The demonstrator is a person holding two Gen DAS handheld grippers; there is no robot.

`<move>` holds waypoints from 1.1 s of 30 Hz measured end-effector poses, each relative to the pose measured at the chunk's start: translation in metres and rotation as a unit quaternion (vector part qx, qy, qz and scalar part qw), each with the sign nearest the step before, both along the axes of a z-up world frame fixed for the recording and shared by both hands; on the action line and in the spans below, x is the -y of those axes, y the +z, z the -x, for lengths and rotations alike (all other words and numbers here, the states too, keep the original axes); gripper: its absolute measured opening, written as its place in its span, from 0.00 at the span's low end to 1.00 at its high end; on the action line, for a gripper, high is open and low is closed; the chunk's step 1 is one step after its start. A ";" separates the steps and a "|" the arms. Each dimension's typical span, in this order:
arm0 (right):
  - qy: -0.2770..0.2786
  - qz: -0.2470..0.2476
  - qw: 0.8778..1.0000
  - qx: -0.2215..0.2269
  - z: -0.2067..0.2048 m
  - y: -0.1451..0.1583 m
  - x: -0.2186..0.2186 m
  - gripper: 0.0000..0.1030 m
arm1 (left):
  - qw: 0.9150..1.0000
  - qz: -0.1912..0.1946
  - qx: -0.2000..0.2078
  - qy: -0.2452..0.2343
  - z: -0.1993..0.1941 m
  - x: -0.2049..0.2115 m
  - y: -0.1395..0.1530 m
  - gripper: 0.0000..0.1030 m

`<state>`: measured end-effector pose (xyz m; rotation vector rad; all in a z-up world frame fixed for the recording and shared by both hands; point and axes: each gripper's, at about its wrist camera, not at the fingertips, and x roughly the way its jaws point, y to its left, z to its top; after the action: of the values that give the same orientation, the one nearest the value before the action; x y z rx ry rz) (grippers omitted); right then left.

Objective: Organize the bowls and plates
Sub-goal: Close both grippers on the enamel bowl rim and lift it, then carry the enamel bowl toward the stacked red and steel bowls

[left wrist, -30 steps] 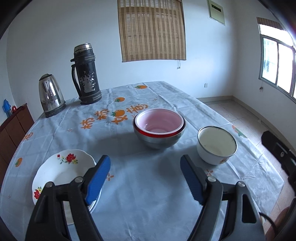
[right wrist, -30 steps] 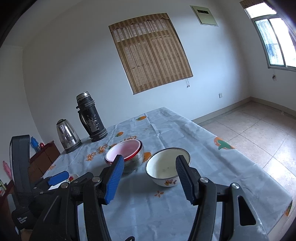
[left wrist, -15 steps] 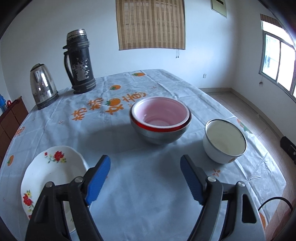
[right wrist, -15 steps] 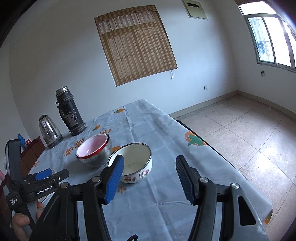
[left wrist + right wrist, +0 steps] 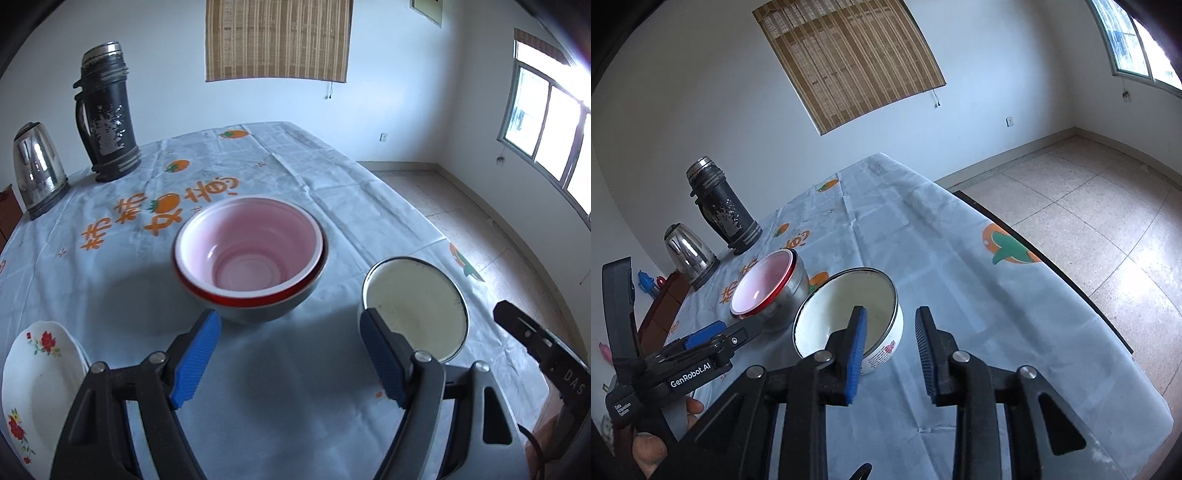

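Observation:
A pink bowl with a red rim (image 5: 251, 251) sits nested in a steel bowl (image 5: 258, 314) at the table's middle; both show in the right wrist view (image 5: 761, 288). A white enamel bowl (image 5: 413, 302) stands to its right. A white flowered plate (image 5: 37, 373) lies at the near left. My left gripper (image 5: 290, 350) is open, just short of the nested bowls. My right gripper (image 5: 890, 347) is half open, its left finger (image 5: 855, 343) over the enamel bowl's (image 5: 846, 306) near rim, its right finger outside the bowl.
A black thermos (image 5: 107, 114) and a steel kettle (image 5: 37, 170) stand at the table's far left. The table (image 5: 314, 413) has a pale blue cloth with orange print. Its right edge (image 5: 1071, 280) drops to a tiled floor.
My left gripper has moved forward toward the nested bowls. My right gripper has moved down to the enamel bowl and its jaws have narrowed around the near rim.

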<state>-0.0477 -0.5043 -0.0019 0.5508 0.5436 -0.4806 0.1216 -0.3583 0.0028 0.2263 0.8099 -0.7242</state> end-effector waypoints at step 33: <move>0.024 -0.040 0.998 -0.042 -0.046 -0.034 0.018 0.17 | 0.997 -0.003 -0.071 -0.021 0.008 0.055 -0.041 0.29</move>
<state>-0.0014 -0.5225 -0.0355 0.5944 0.6570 -0.4393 0.1140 -0.4128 -0.0382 0.1986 0.9450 -0.7834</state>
